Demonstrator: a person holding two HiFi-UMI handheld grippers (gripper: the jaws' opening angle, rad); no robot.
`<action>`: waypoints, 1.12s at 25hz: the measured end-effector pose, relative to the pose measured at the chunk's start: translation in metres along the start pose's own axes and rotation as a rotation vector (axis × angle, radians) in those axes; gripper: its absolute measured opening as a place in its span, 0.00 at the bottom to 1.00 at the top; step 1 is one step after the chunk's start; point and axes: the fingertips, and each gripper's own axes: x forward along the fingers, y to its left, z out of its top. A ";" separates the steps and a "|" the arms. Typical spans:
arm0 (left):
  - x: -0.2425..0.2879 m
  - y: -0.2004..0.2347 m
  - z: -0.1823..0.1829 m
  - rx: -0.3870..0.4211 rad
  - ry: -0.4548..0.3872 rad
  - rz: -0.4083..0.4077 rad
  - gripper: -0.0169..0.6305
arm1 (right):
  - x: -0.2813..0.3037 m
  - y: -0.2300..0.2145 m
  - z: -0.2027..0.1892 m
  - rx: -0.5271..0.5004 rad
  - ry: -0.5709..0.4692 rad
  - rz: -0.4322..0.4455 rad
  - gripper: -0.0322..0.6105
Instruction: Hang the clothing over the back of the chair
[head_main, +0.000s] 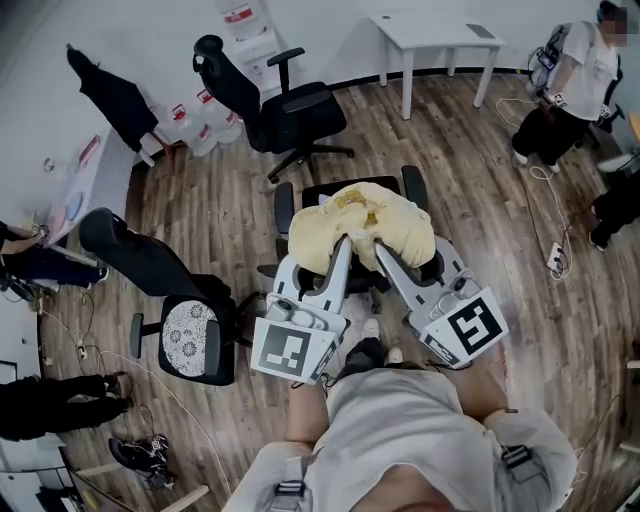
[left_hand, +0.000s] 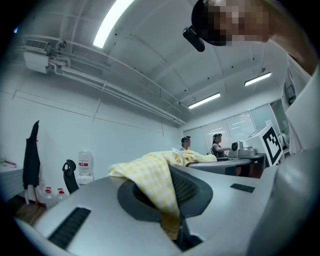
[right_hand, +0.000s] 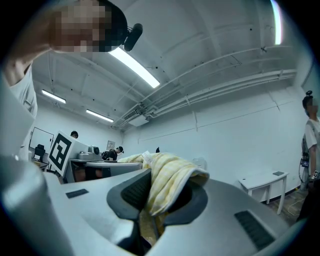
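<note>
A pale yellow checked garment (head_main: 362, 225) hangs bunched between my two grippers, above a black office chair (head_main: 414, 187) whose seat lies under it. My left gripper (head_main: 345, 245) is shut on the garment's left part; the cloth (left_hand: 157, 187) is pinched between its jaws. On the other side my right gripper (head_main: 380, 250) is shut on the garment, a fold (right_hand: 165, 187) clamped between its dark pads. Both grippers point about level. The chair's back is hidden by the cloth.
A second black chair (head_main: 270, 100) stands farther off, and a third with a patterned seat (head_main: 190, 335) stands at the left. A white table (head_main: 435, 40) is at the far wall. A person (head_main: 570, 90) stands at the right, with cables on the wooden floor.
</note>
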 end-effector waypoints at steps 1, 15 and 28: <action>-0.004 -0.003 0.000 0.000 0.000 0.003 0.08 | -0.004 0.004 0.000 0.002 -0.002 0.004 0.16; -0.053 -0.039 -0.007 -0.012 0.021 0.040 0.08 | -0.044 0.051 -0.007 0.029 0.011 0.066 0.16; -0.072 -0.049 -0.056 -0.062 0.105 -0.024 0.08 | -0.057 0.070 -0.068 0.127 0.131 0.033 0.16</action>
